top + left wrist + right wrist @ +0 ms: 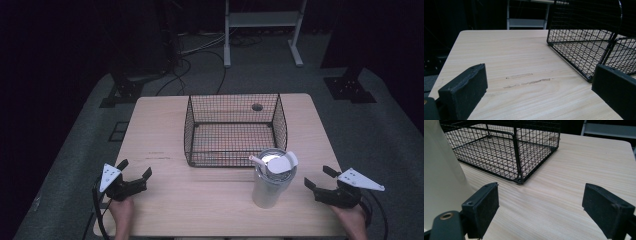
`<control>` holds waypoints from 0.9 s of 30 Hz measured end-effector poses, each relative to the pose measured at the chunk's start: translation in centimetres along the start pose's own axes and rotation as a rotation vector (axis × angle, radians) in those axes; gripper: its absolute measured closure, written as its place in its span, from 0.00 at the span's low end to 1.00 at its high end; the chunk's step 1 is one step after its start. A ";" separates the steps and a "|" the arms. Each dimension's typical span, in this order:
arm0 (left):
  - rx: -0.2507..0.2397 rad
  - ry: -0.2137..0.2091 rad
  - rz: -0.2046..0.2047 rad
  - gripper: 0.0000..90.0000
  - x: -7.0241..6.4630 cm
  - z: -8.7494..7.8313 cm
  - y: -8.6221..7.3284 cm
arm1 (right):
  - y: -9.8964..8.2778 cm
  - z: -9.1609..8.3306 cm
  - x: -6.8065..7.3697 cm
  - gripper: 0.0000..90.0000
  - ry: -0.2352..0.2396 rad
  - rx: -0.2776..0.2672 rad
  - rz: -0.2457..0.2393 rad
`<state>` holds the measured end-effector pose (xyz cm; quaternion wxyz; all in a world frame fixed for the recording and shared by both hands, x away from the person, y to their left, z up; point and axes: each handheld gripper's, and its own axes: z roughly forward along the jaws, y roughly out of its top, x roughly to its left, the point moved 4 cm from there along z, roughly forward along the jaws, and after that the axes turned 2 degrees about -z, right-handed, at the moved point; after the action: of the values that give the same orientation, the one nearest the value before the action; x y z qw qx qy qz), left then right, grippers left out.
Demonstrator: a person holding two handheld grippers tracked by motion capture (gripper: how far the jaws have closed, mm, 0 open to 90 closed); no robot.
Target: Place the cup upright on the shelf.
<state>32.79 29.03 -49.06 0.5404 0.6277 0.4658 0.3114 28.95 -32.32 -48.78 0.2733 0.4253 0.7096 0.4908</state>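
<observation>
The left tool [134, 172] is held released, jaws spread, over the pale wooden tabletop [165, 145] near its front left corner. The right tool [317, 177] is likewise held spread and empty, just beside the tall silver lidded tumbler with a straw [270, 182]. The tumbler is seen upright at the front right corner of the black wire basket [232, 130].

Open tongs [541, 211] over table [586, 162]; cup [441, 175] left, basket [506, 147] beyond.
</observation>
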 end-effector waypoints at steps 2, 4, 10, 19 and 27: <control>0.006 0.001 0.009 0.00 -0.1 0.0 0.0 | 0.2 -0.2 0.2 0.15 0.007 -0.003 -0.007; 0.006 0.002 0.013 0.00 -0.1 0.0 0.0 | 0.3 -0.4 0.4 0.15 0.018 -0.008 -0.016; 0.007 0.001 0.011 0.00 -0.1 0.0 0.0 | 1.1 -1.2 1.2 0.15 0.058 -0.031 -0.034; 0.007 0.000 0.014 0.00 -0.1 0.0 0.0 | 1.7 -2.1 2.8 0.15 0.138 -0.036 -0.070; 0.007 0.001 0.012 0.00 -0.1 0.0 0.0 | 2.2 -2.2 3.8 0.14 0.178 -0.036 -0.089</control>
<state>32.76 28.93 -49.08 0.5361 0.6320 0.4635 0.3135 26.06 -29.71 -45.81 0.2381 0.3432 0.7404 0.5266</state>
